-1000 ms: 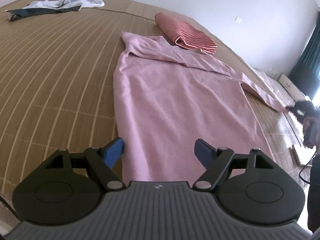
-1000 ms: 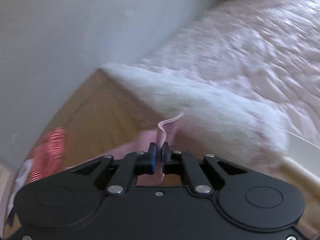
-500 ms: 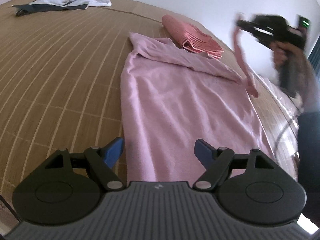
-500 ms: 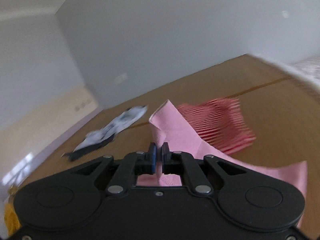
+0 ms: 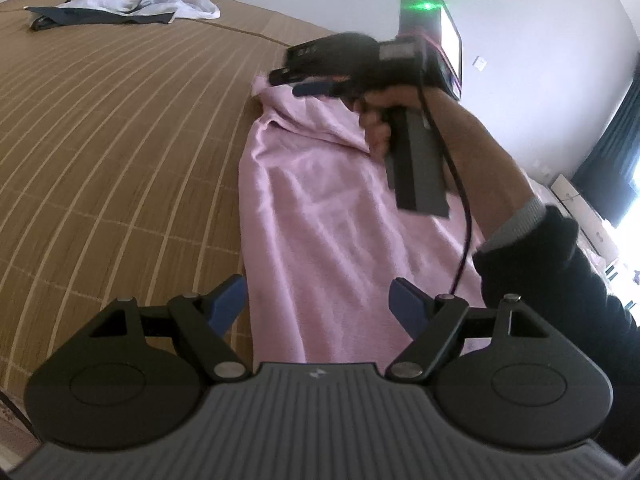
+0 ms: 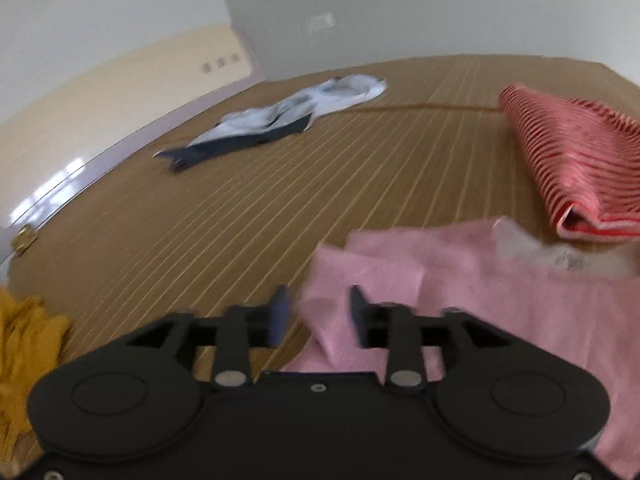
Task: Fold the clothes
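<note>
- My left tongs (image 5: 318, 304) are spread wide and hold nothing; their blue tips hang just above the near end of the pink garment (image 5: 332, 216), one tip over the mat (image 5: 120, 152), the other over the cloth.
- The pink garment lies lengthwise on the mat, running away from my left tongs, with creases along it and a fold across its far end.
- Far off to the left on the mat lies a heap of white and dark clothes (image 5: 124, 10).
- My right hand (image 5: 384, 112) holds the right tongs (image 5: 316, 89) over the far end of the pink garment; a cable hangs from the handle, and a green light shines on top.
- In the right wrist view, my right tongs (image 6: 318, 312) are parted, with a fold of pink cloth lying loose between the tips, not pinched.
- A yellow cloth (image 6: 28, 344) sits at the left edge there.
- A folded red striped garment (image 6: 572, 160) lies just beyond the pink one, to the right.
</note>
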Tool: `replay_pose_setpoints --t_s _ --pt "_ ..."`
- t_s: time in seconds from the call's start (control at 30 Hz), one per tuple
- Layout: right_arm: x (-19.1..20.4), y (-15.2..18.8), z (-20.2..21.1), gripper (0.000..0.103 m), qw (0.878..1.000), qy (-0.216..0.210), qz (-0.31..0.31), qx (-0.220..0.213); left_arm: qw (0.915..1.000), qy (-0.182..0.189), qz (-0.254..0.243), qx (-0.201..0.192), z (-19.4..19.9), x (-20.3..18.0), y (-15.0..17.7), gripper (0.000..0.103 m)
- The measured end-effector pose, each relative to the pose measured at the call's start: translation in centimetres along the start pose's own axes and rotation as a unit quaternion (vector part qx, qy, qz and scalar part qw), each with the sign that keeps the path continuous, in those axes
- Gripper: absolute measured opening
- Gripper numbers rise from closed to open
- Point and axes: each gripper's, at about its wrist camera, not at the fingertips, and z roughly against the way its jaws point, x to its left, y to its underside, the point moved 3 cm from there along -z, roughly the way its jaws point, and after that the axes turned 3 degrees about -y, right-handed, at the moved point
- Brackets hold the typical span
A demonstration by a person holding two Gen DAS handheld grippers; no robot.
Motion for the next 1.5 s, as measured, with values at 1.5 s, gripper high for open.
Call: replay_pose_setpoints --t_s 1.5 --pt "-5.2 25.2 32.9 0.052 0.993 0.09 -0.026 0.075 0.9856 -0.1 -0.123 0.059 -0.5 -1.4 3.9 0.044"
